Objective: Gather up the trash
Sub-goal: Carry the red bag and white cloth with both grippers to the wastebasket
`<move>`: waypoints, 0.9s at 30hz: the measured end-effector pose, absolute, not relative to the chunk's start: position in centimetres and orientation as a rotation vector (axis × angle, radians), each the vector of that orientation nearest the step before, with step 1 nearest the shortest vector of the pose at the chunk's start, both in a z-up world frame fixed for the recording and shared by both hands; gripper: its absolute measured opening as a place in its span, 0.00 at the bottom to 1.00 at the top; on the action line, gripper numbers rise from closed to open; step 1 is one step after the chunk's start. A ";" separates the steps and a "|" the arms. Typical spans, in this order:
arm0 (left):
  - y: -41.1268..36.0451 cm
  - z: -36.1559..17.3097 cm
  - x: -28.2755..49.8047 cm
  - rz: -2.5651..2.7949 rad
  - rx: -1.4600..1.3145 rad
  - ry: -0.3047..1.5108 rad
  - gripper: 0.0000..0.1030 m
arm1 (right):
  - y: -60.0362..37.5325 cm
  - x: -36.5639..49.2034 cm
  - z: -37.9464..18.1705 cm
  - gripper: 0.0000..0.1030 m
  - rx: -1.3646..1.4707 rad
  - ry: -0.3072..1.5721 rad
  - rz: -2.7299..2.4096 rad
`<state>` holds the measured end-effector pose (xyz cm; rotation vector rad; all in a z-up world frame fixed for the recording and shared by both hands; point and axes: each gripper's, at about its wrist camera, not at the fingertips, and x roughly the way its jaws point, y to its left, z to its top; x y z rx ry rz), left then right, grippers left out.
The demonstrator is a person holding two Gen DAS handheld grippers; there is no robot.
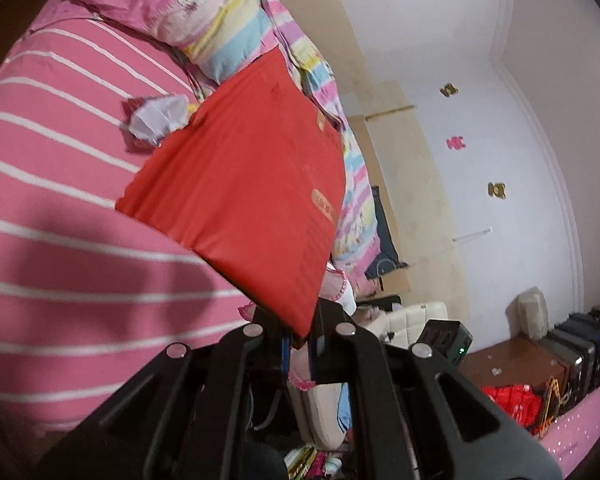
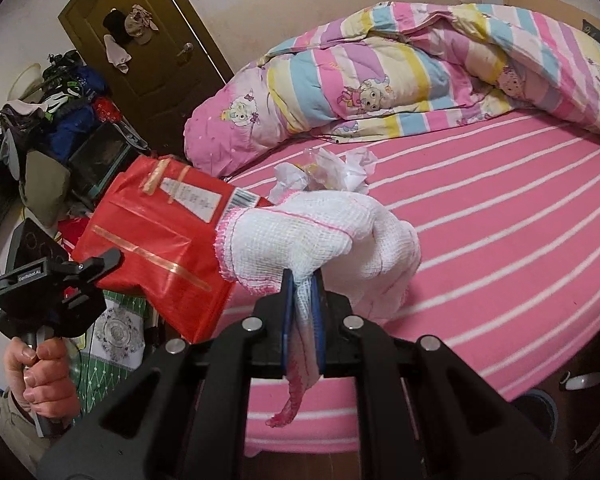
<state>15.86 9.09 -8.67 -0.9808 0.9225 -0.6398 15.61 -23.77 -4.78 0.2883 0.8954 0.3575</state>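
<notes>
Right gripper (image 2: 302,280) clenched on a white mesh cloth (image 2: 324,236), pinched at one edge so the rest droops clear of the bed. Left gripper (image 1: 300,344) clamps the bottom corner of a red mailer bag (image 1: 240,184) — held out flat above the striped sheet (image 1: 60,160), probably for carrying off. Further back, crumpled paper and wrappers (image 2: 328,168) lie on the sheet near the rolled quilt (image 2: 380,84) — likely next.

Small bedroom, white walls (image 1: 480,40) with a few stickers (image 1: 455,143). Brown door (image 2: 148,40) hung with caps, clutter piled beside it. Pink striped bed (image 2: 500,220), pastel quilt (image 2: 380,80) bunched along its far edge.
</notes>
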 end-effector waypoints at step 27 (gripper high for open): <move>-10.6 -10.0 10.1 -0.979 -0.866 1.095 0.06 | -38.0 -1.9 -2.4 0.09 0.414 0.817 0.113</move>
